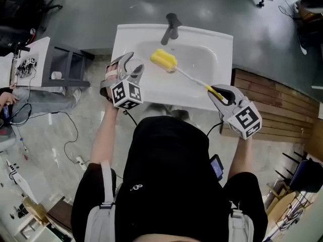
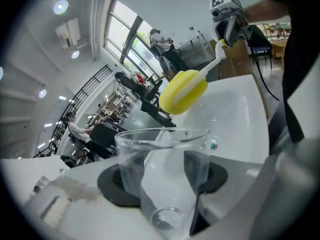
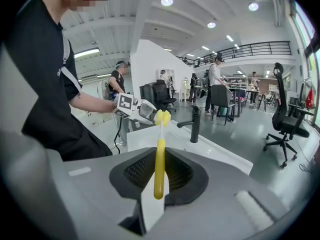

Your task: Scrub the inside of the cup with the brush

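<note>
Clear, straight-sided cup (image 2: pixel 165 169) is being clamped between the left gripper's (image 1: pixel 132 67) wide-spread fingers, its mouth tilting toward the yellow sponge-headed brush (image 1: pixel 187 76). The right gripper's (image 1: pixel 220 94) narrowed fingers are pinching the brush handle, and the sponge is hovering just outside the rim over the white sink (image 1: pixel 217 59), probably so drips fall in.

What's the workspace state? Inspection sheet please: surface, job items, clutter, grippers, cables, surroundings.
Surface: white sink with a black faucet; the basin looks bare.
Job's things: clear cup tilted with its mouth toward the brush; the yellow sponge head is outside the cup, above the basin.
Clutter: nothing seen on the sink.
Grippers: left gripper closed on the cup's sides; right gripper closed on the brush handle.
Cables: black cable on the floor to the person's left; leads hang from both grippers.
Surroundings: wooden slats beside the sink's right side; office chairs and other people in the hall.
</note>
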The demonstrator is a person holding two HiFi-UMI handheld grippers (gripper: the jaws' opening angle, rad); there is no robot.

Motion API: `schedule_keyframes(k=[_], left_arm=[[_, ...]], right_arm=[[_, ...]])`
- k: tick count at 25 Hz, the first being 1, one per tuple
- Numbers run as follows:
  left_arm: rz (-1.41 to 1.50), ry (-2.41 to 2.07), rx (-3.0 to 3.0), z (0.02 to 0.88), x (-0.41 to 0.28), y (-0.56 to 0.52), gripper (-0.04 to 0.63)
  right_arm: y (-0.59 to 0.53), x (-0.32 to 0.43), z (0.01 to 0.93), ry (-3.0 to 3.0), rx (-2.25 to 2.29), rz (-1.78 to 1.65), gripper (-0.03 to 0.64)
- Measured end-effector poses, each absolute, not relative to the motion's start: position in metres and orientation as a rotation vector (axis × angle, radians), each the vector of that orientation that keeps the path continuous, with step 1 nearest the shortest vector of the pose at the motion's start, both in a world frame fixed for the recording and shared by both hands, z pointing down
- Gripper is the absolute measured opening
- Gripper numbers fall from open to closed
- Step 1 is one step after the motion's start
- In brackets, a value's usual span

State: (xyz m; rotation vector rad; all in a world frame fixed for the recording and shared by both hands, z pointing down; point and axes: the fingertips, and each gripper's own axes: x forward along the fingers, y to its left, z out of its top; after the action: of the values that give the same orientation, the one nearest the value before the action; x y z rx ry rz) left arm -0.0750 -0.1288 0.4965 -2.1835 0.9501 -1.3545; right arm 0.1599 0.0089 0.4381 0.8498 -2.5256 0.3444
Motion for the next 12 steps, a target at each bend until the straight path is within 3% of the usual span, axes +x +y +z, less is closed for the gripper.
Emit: schedule_keyframes(k=[12], left_arm=[[-1.165,1.091,-2.459,0.494,-0.047,-0.131,0.272]], right_arm=[[0.007,0.207,0.441,-2.482,1.162,0.423,0.052]])
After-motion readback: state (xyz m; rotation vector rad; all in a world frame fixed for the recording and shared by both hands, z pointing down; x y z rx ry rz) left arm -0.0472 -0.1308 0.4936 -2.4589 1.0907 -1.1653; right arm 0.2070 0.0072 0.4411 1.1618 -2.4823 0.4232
